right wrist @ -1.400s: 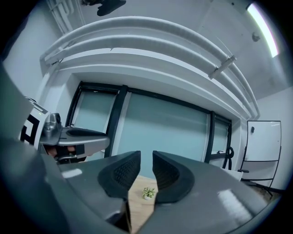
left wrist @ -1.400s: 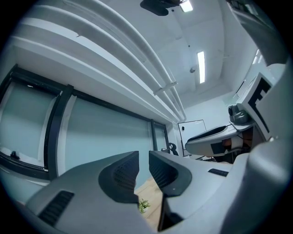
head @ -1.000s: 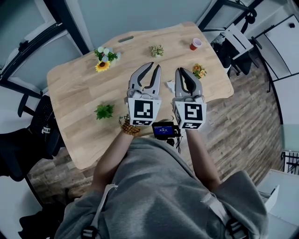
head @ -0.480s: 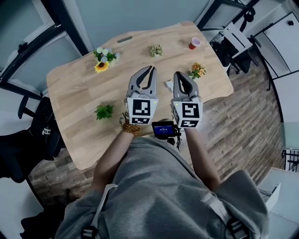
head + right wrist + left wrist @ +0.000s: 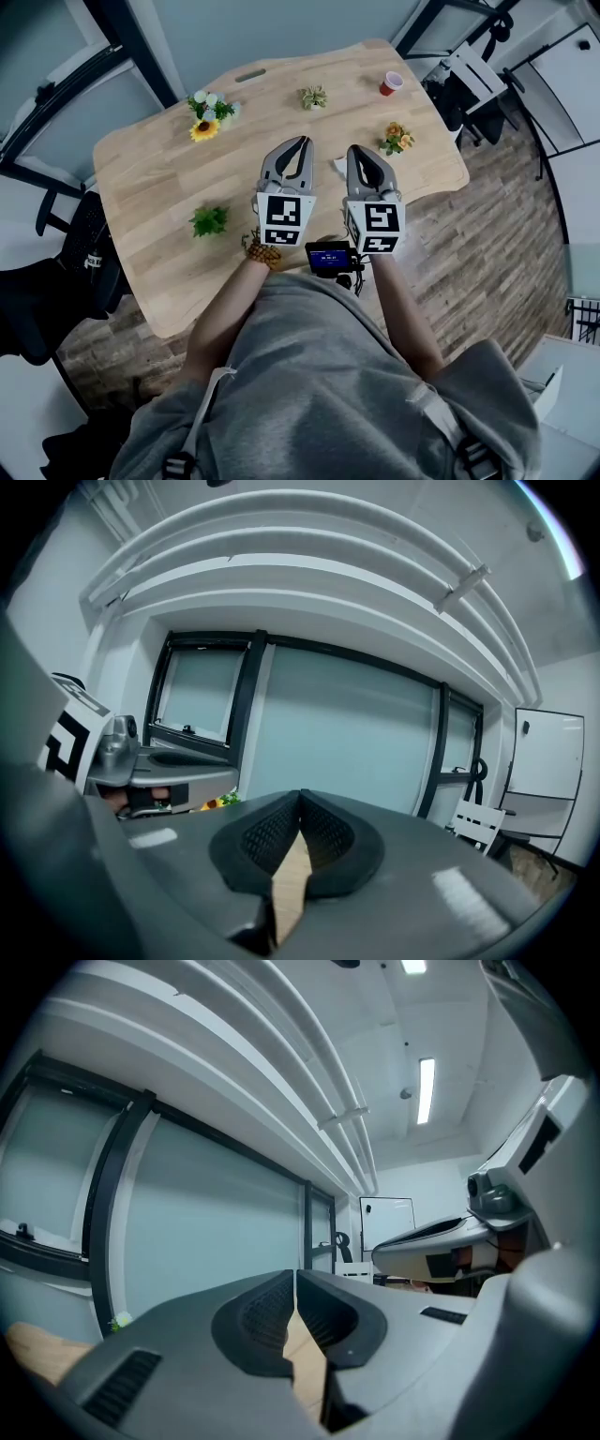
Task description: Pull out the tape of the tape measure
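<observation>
In the head view my left gripper (image 5: 302, 142) and right gripper (image 5: 357, 149) are held side by side above the middle of the wooden table (image 5: 159, 178), both shut with nothing in them. A small white object (image 5: 338, 166) lies on the table between them; I cannot tell whether it is the tape measure. In the left gripper view the left gripper (image 5: 296, 1277) has its jaws meeting, aimed up at glass panels, with the right gripper (image 5: 506, 1206) beside it. The right gripper view shows the right gripper (image 5: 301, 797) closed too, with the left gripper (image 5: 127, 754) at its left.
On the table stand a sunflower bunch (image 5: 208, 114), a green succulent (image 5: 314, 97), a red cup (image 5: 392, 86), orange flowers (image 5: 398, 141) and a leafy green plant (image 5: 209, 221). A small screen (image 5: 328, 258) hangs at the person's chest. Dark chairs (image 5: 66, 281) stand left, a white chair (image 5: 473, 80) upper right.
Both grippers have gone from open to shut, the left from a wide gap. Both have shifted slightly farther over the table and tilted upward.
</observation>
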`<state>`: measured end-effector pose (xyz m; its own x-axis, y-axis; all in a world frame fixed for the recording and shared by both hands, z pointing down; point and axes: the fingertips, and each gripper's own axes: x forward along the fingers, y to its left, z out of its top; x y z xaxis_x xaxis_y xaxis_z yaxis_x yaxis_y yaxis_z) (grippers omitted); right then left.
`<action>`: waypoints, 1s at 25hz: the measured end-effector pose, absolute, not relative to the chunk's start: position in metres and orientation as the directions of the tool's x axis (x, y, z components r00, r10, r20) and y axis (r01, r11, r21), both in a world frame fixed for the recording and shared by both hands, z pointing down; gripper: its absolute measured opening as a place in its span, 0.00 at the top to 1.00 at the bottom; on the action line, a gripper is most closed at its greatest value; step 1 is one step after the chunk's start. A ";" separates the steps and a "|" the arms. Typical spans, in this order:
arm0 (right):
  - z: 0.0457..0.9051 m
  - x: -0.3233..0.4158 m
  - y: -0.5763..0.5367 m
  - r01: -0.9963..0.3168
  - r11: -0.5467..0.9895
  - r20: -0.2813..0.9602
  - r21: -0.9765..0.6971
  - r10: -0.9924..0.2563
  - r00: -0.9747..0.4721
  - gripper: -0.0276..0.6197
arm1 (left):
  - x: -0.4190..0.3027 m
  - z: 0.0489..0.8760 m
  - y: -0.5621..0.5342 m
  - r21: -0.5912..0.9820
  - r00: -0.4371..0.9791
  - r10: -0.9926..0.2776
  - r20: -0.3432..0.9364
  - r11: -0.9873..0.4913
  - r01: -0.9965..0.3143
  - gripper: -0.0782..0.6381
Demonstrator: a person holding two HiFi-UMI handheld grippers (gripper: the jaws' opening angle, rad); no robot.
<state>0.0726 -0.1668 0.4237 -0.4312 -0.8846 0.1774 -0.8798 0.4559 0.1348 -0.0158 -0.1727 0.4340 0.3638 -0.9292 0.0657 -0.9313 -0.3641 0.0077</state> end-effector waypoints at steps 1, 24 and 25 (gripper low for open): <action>0.425 0.073 -0.167 -0.880 0.456 0.180 0.134 -0.884 -0.431 0.94 | -0.015 0.436 -0.173 0.008 0.366 -0.928 0.071 -0.366 -0.930 0.87; 0.447 0.077 -0.162 -0.841 0.523 0.234 0.134 -0.842 -0.486 0.94 | -0.009 0.464 -0.178 0.041 0.385 -0.911 0.149 -0.383 -0.923 0.87; 0.449 0.078 -0.163 -0.840 0.526 0.237 0.133 -0.840 -0.488 0.95 | -0.010 0.466 -0.178 0.042 0.381 -0.912 0.153 -0.379 -0.924 0.87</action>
